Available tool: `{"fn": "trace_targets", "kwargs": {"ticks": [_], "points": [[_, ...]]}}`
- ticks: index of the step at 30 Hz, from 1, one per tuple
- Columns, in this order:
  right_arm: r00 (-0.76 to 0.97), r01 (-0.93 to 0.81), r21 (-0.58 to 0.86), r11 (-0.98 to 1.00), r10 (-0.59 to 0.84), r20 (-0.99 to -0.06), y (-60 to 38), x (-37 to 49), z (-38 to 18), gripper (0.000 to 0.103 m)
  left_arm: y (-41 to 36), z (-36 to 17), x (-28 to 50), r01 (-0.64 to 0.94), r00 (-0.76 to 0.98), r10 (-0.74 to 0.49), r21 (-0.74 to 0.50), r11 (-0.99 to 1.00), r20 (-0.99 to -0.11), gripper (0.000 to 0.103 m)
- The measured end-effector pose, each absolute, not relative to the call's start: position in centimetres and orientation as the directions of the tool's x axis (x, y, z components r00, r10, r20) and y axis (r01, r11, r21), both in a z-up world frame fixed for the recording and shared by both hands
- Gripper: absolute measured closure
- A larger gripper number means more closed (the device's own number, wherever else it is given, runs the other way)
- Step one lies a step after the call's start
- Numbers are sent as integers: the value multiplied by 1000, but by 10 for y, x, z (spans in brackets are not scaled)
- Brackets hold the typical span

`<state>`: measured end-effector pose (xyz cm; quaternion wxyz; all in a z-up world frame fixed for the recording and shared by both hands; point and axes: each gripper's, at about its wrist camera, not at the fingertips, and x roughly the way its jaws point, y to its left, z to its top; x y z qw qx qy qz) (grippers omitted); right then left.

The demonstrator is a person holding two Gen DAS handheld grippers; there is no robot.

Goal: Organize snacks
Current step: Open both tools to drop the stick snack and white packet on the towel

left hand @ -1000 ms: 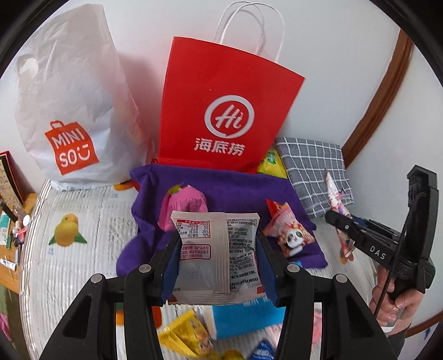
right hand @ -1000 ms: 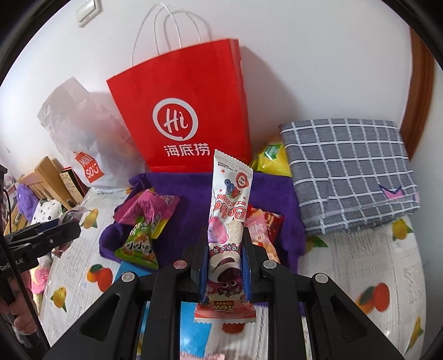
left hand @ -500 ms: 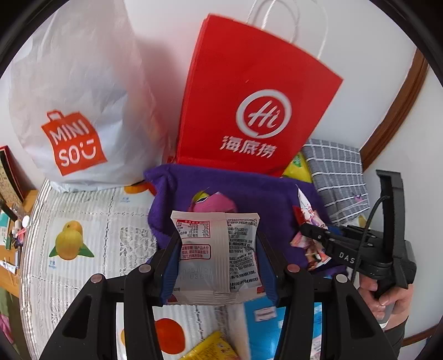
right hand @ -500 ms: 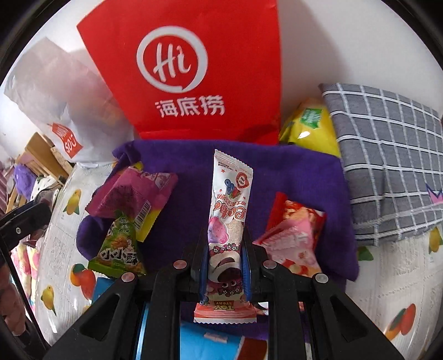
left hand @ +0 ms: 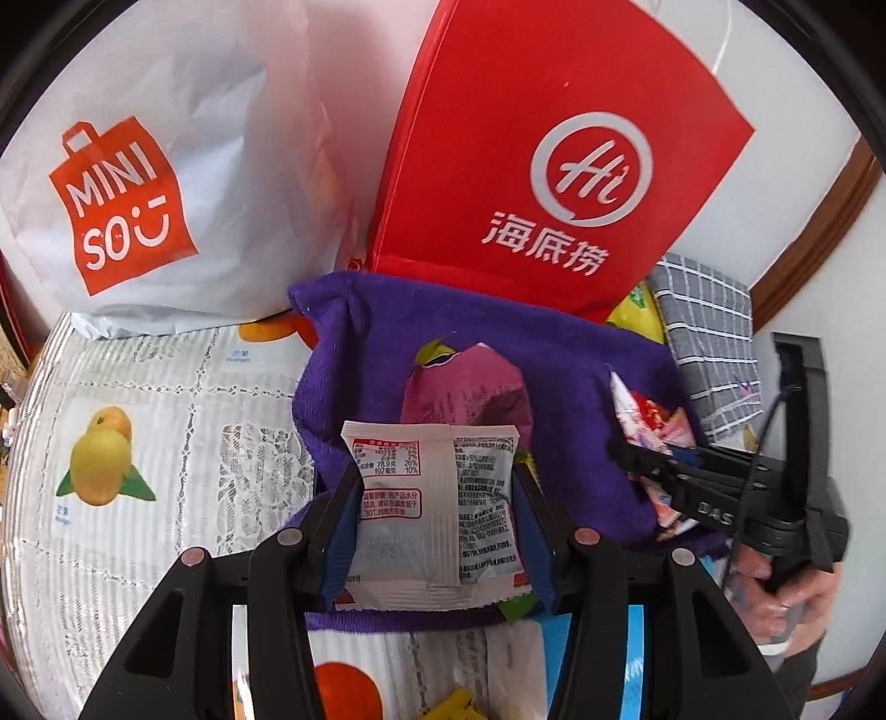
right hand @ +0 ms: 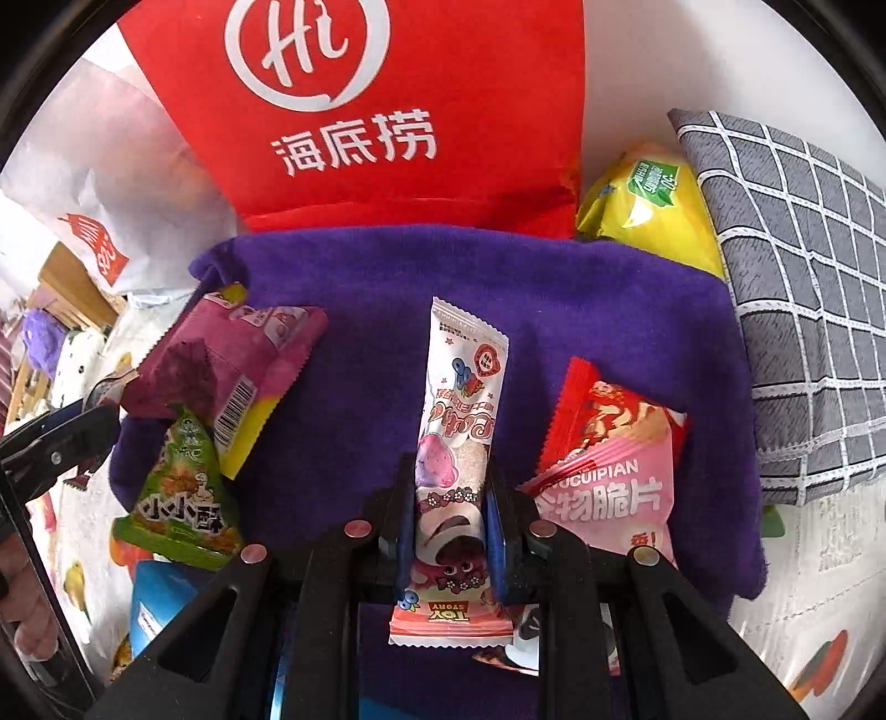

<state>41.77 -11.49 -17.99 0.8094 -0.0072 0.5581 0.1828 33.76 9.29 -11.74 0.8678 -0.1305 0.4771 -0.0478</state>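
- As both packets are brought lower over the purple cloth, placement is judged imminent.
- Left tool is clamped on the white packet; right tool on the pink bar.

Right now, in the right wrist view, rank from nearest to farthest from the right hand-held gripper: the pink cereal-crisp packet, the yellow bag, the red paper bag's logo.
From the right hand-held gripper:
1. Pink cereal-crisp packet, just right, on the purple cloth.
2. Yellow bag, far right, behind the cloth.
3. Red paper bag's logo, at the back, upper left.
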Motion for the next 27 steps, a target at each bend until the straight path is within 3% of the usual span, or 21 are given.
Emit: {"fn": "trace_targets", "kwargs": {"ticks": [2,4,6,17,21,27], "points": [[311,-304,196,932,291,-905,-115,417,-176,75,89,-120,342,-37,542,-211,-274,961,-813,54],[336,-310,200,929,304,-892,-119,415,-167,54,86,-123,346,-29,539,-224,-284,958,-812,54],[366,-307,196,931,306,-879,-122,412,-159,49,83,-124,348,-26,539,-225,-283,959,-812,54],[438,-304,224,926,344,-830,-133,401,-119,50,81,-134,349,-35,507,-241,-299,954,-828,51],[462,-318,213,924,347,-816,-138,387,-106,49,84,-134,346,-61,502,-208,-275,960,-840,42],[505,-328,200,923,350,-789,-140,359,-87,49,91,-122,330,-63,525,-203,-276,959,-827,39]]}}
